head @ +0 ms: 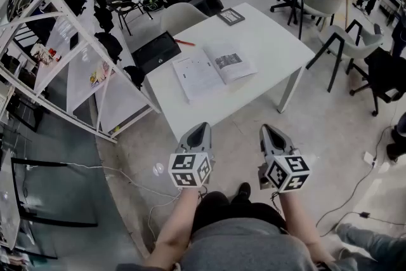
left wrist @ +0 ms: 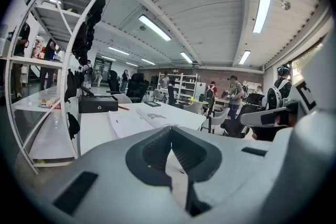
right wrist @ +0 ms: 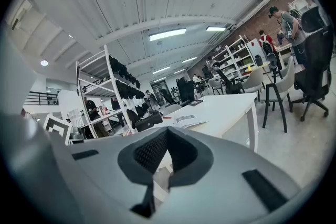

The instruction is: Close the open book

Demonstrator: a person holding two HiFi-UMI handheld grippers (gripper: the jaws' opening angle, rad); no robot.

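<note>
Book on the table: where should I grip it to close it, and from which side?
Take the right page's outer edge, coming from the right with the right gripper. The book lies open flat, spine running away from you, and that page seems to bow up slightly, leaving room for a jaw underneath.

The open book [head: 212, 70] is lying on the table [head: 273, 51], a case [head: 155, 51] sitting at its ten o'clock, a pen [head: 184, 42] at eleven, the left gripper [head: 200, 130] and right gripper [head: 267, 131] hovering at six.
</note>
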